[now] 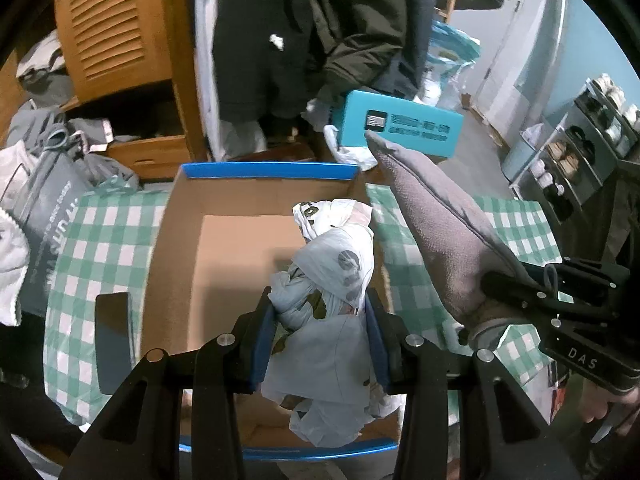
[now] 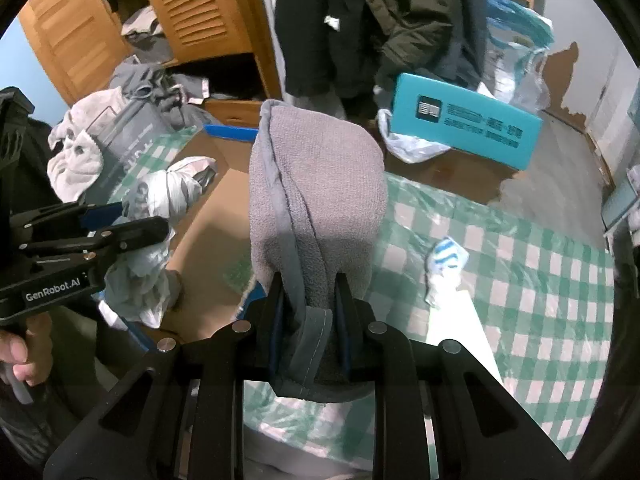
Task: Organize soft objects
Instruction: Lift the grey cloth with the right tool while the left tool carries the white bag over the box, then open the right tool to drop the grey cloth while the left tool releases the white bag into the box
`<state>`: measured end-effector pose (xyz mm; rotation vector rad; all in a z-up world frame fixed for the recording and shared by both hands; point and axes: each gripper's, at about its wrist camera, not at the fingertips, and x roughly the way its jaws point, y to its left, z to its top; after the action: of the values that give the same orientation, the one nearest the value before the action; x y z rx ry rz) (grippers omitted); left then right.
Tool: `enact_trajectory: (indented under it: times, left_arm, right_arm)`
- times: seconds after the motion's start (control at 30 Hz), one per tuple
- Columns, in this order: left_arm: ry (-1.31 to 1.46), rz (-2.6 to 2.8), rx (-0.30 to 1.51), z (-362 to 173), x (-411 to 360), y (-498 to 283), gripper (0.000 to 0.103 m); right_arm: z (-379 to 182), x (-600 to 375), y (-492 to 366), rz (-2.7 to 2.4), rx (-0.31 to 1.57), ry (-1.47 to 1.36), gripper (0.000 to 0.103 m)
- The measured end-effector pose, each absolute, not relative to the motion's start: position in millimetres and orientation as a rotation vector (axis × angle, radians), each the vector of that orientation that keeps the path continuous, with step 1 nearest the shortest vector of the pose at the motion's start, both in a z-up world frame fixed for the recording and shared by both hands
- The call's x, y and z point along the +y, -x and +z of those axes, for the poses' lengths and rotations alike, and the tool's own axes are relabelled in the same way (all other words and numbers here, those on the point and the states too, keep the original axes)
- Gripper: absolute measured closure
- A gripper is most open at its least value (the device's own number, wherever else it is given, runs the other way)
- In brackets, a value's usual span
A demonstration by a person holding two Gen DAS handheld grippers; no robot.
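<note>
My left gripper (image 1: 320, 304) is shut on a crumpled white printed garment (image 1: 332, 280) and holds it over the open cardboard box (image 1: 176, 232) with blue edges. My right gripper (image 2: 308, 284) is shut on a folded grey fleece cloth (image 2: 320, 176), which stands up from the jaws. The cloth also shows in the left wrist view (image 1: 440, 232), to the right of the box. The left gripper and its garment (image 2: 160, 196) show at the left of the right wrist view, above the box (image 2: 212, 216).
The box sits on a green-and-white checked cover (image 2: 520, 280). A small blue-and-white sock (image 2: 444, 260) lies on the cover to the right. A teal box (image 2: 468, 128), a grey bag (image 1: 48, 216), piled clothes and a wooden wardrobe (image 1: 116, 36) stand behind.
</note>
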<state>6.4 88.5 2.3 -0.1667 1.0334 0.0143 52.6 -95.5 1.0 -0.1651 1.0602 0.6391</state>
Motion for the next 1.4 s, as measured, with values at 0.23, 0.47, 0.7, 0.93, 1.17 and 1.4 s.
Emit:
enact_trajectory:
  times: [0.23,0.47,0.7,0.93,1.17,1.4]
  left_arm:
    - [0.191,0.046,1.033,-1.3,111.7,-1.6,0.061]
    - [0.214,0.085,1.042,-10.3,135.3,2.7,0.061]
    - [0.244,0.118,1.056,-19.2,154.8,3.0,0.061]
    - [0.264,0.139,1.078,-29.1,167.6,2.4,0.061]
    - [0.291,0.166,1.105,-36.1,175.1,2.7,0.058]
    - [0.280,0.197,1.099,-34.9,175.0,4.2,0.038]
  right_arm:
    - [0.1,-62.7,-54.3,0.670,1.072,0.188,0.083]
    - [-3.4,-33.4,-57.3,0.694,1.088,0.208,0.083]
    - [-9.0,-6.3,-60.2,0.717,1.110,0.220,0.083]
    - [-18.2,17.1,-59.9,0.743,1.140,0.239,0.083]
    - [-31.5,27.8,-57.4,0.775,1.190,0.256,0.075]
    - [-33.8,21.6,-59.9,0.760,1.214,0.222,0.057]
